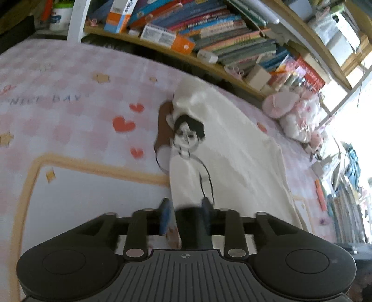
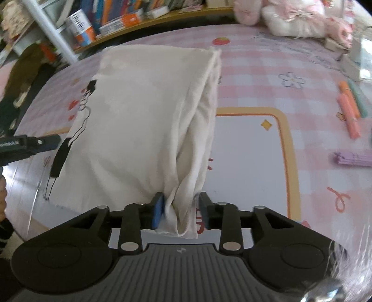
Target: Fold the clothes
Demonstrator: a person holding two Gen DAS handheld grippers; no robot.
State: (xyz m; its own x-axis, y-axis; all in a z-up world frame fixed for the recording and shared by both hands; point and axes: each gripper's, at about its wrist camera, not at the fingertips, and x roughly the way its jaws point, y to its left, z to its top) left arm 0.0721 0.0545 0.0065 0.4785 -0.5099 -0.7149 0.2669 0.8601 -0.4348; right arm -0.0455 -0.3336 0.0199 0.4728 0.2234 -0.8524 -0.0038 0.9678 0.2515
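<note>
A white T-shirt (image 1: 232, 151) with a black-and-white figure print lies lengthwise on the pink checked sheet (image 1: 69, 104), its sides folded in. My left gripper (image 1: 186, 212) is shut on the near edge, with the dark part of the print between its blue pads. In the right wrist view the shirt (image 2: 139, 104) is a long folded bundle. My right gripper (image 2: 180, 206) is shut on the bunched near end, which rises off the sheet to the fingers. The left gripper (image 2: 41, 141) shows at the shirt's left edge beside the black print.
A low shelf packed with books (image 1: 209, 30) runs along the far side of the sheet. Pink and white plush toys (image 2: 290, 16) sit at the far right. Orange and green pens (image 2: 348, 109) and a purple item (image 2: 353, 159) lie on the right. A white post (image 2: 48, 32) stands far left.
</note>
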